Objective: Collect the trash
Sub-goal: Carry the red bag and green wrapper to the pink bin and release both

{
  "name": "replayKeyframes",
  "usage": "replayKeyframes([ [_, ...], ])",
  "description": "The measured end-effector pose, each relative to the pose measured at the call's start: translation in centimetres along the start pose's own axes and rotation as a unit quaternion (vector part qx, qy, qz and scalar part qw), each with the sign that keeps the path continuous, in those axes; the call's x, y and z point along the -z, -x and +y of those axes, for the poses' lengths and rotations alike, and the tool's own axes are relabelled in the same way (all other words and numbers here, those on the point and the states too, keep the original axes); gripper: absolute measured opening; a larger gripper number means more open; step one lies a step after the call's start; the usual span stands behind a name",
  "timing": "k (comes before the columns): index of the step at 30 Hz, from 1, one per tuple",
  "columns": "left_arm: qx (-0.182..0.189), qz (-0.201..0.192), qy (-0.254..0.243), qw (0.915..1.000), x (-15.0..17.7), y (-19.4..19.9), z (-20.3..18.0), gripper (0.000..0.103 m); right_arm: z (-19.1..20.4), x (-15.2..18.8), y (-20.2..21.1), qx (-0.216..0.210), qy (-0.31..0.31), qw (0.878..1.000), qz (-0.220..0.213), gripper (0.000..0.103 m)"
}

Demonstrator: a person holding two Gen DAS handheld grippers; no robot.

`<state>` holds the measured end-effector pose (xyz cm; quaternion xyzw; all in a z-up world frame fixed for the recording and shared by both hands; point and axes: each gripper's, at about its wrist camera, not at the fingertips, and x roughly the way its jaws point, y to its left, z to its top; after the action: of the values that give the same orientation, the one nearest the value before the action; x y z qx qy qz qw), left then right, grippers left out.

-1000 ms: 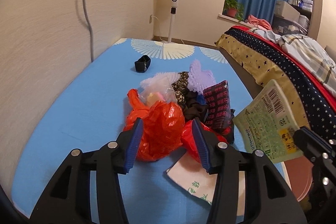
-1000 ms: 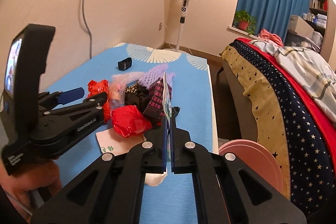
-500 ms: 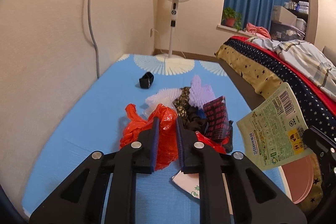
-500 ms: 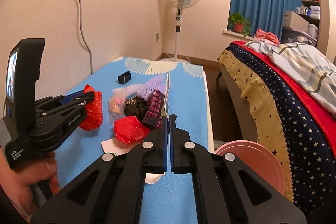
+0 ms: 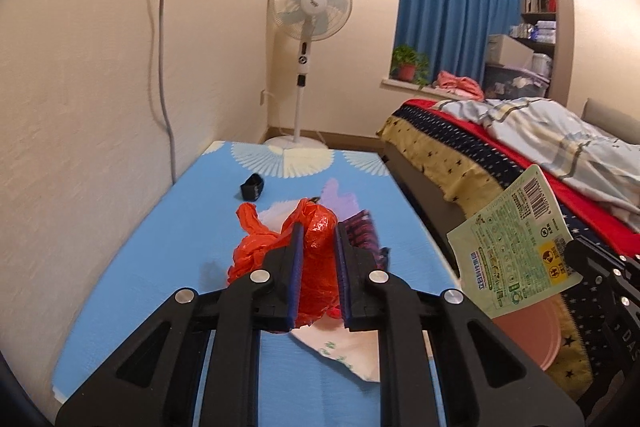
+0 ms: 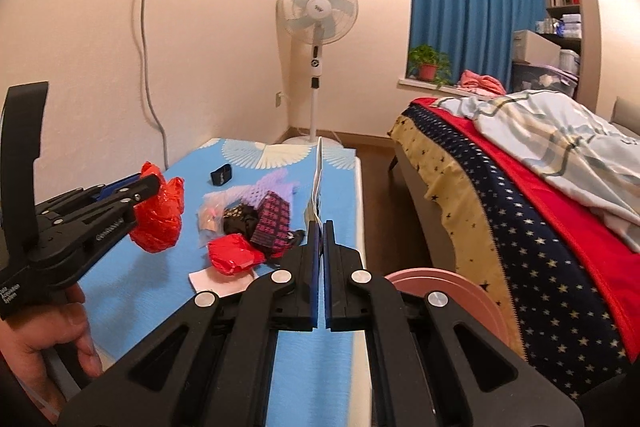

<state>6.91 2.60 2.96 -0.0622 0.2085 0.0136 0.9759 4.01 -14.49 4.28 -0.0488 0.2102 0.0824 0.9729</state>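
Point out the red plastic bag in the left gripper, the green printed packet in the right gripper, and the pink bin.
red plastic bag [image 5: 318, 259], left wrist view, crumpled middle between the pads.
green printed packet [image 5: 516, 247], left wrist view, centre of its printed face.
pink bin [image 6: 448, 281], right wrist view, its near rim.

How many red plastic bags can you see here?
2: one red bag gripped by the left gripper, one red bag on the blue mat. More may be hidden.

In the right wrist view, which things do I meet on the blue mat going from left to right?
Red bag in the left gripper → black strap → clear wrapper → patterned pouch → green packet, seen edge-on in the right gripper.
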Motion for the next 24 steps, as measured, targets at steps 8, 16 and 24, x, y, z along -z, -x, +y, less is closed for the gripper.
replayKeyframes([
  [8,0.049,-0.005,-0.012,0.9987,0.0,1.2,-2.9,0.015,-2.5,0.0,2.0,0.023,-0.021,1.000,-0.006,0.002],
  [16,0.078,0.002,-0.018,0.9968,0.4,0.8,-5.0,0.015,-4.6,-0.1,2.9,0.036,-0.045,0.998,-0.004,0.002],
  [24,0.105,0.005,-0.027,0.9941,0.8,0.8,-7.2,0.015,-6.1,-0.2,3.4,0.049,-0.061,0.997,-0.003,0.002],
])
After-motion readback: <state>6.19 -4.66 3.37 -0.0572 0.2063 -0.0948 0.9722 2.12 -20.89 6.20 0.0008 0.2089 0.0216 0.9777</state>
